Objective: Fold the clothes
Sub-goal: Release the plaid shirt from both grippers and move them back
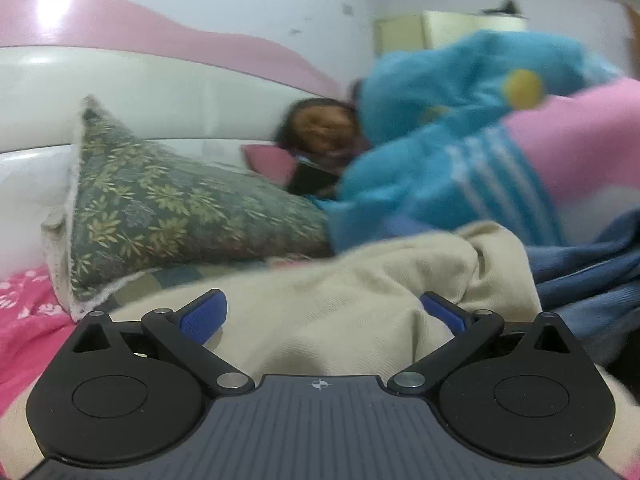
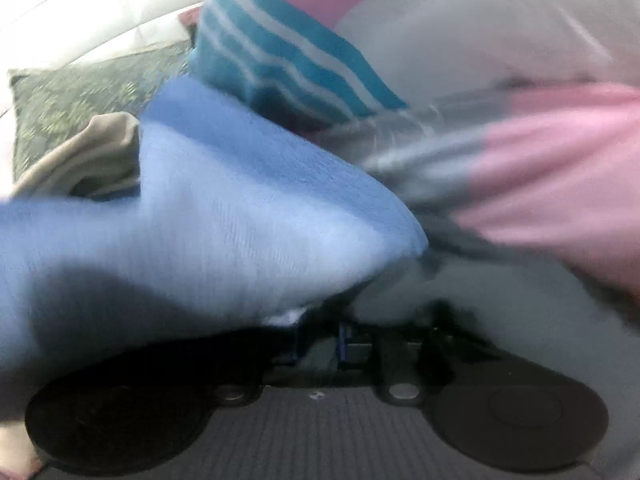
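In the left wrist view my left gripper (image 1: pixel 322 314) stands wide open, low over a crumpled beige garment (image 1: pixel 360 300) that lies between and beneath its blue pads (image 1: pixel 204 316). Behind it are a blue garment (image 1: pixel 580 272) and a turquoise-and-pink garment with white stripes (image 1: pixel 460 160). In the right wrist view my right gripper (image 2: pixel 320 340) has its jaws close together, a narrow gap showing. A light blue garment (image 2: pixel 220 200) drapes over its left finger down to the tips. Blur and shadow hide whether the pads press on it. Grey-and-pink cloth (image 2: pixel 520 160) lies to the right.
A green floral pillow (image 1: pixel 180 208) leans on the white and pink headboard (image 1: pixel 120 92) at the left. Pink floral bedding (image 1: pixel 24 300) shows at the lower left. A blurred dark-haired head (image 1: pixel 320 128) sits behind the clothes. A pale cabinet (image 1: pixel 460 26) stands far back.
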